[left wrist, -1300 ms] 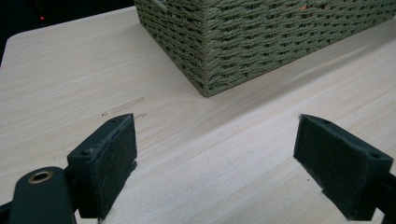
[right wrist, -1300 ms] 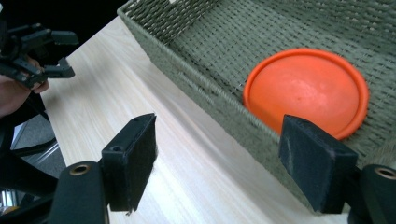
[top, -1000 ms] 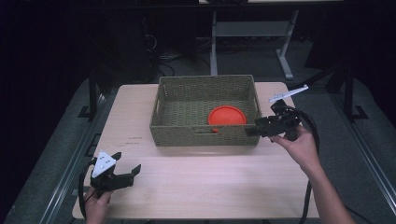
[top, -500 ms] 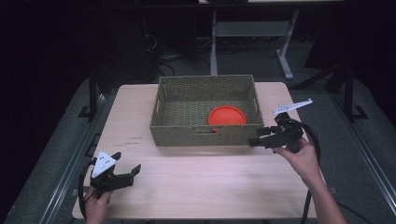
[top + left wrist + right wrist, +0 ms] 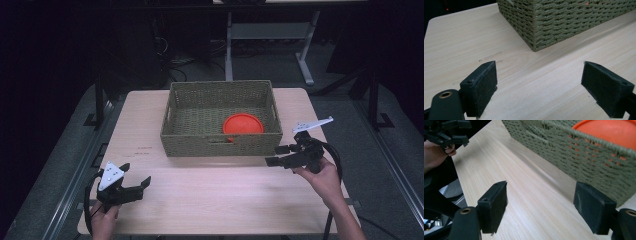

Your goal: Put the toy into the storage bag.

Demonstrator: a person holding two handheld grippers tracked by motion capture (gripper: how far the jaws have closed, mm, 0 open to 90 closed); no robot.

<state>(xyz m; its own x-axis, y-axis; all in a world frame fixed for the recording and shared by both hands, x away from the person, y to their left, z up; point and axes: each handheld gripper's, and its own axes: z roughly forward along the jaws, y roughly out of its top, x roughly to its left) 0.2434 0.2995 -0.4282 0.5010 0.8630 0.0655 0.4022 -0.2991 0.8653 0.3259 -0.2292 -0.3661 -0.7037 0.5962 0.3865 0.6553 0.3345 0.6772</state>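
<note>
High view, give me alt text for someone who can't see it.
A green woven basket holding an orange plate sits at the far middle of a light wooden table. The right claw, open, hovers beside the basket's near right corner; the left claw, open, is at the table's near left.

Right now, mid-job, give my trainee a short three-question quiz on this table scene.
1. True or false: the orange disc lies inside the woven basket.
2. Which gripper is nearer the basket? A) left gripper B) right gripper
3. Fill in: both grippers' fingers stand ____, with nothing between them.

Key: 1 true. 2 B: it hovers just off the basket's front right corner, while the left one sits near the table's front left edge. 3 open.
</note>
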